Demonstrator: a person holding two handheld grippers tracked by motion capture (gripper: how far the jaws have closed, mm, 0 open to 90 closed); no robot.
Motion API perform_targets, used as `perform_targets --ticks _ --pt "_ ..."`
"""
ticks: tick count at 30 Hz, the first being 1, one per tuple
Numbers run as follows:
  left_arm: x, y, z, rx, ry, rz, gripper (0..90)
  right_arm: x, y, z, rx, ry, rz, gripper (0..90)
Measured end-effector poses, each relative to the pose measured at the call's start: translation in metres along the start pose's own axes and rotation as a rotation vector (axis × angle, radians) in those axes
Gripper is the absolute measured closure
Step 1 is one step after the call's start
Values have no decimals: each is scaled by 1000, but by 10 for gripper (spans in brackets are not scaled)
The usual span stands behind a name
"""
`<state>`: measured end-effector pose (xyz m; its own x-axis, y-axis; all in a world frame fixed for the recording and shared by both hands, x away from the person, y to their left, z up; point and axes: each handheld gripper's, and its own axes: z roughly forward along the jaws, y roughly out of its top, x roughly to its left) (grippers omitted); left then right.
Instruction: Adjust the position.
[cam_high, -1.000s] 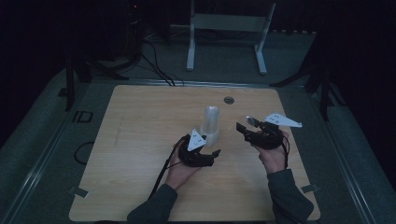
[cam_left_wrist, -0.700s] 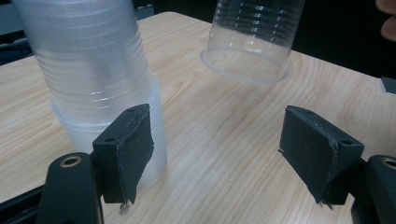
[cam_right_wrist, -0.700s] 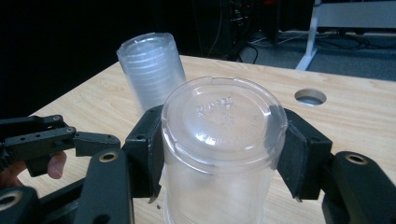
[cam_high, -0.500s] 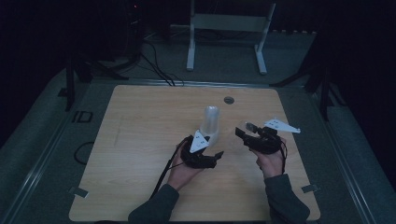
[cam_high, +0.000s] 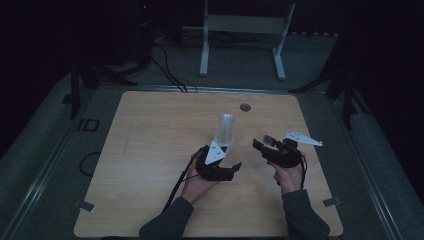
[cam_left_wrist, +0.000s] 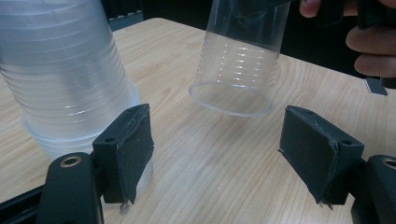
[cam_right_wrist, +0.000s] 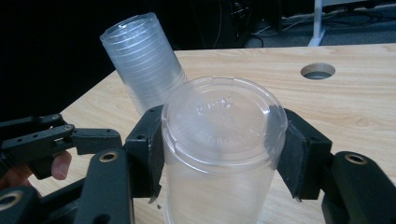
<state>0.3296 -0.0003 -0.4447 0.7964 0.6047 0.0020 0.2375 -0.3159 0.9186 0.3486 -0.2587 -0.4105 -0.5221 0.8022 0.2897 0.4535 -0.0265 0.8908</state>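
Both grippers work over the wooden table (cam_high: 150, 150). Left gripper (cam_high: 227, 167) stands spread beside the stack of clear cups (cam_high: 226, 131), pinching nothing; in its own view one pad (cam_left_wrist: 133, 140) sits just beside the stack's base. Right gripper (cam_right_wrist: 219, 154) pinches the single cup (cam_right_wrist: 223, 154) upside down, jaws pressed on its sides near the closed bottom, held above the table to the stack's right. That cup looks light, thin and slippery, easily crushed, so a gentle side hold suits it. Compared with a second ago, the right gripper and its cup sit lower and nearer the person; the stack and left gripper match.
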Motion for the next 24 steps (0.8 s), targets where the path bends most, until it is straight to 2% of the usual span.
perform_targets --ticks 7,9,20,24 --pt "0 0 2 -5 -2 -4 250 -2 -4 0 -5 10 32 405" --pt "0 0 3 -7 -3 -5 250 -4 -7 1 -8 31 64 406" --pt "-1 2 4 -18 -2 1 250 -3 -12 1 -4 35 73 407" --pt "-2 3 5 -24 -5 2 250 -4 -14 0 -18 49 99 408"
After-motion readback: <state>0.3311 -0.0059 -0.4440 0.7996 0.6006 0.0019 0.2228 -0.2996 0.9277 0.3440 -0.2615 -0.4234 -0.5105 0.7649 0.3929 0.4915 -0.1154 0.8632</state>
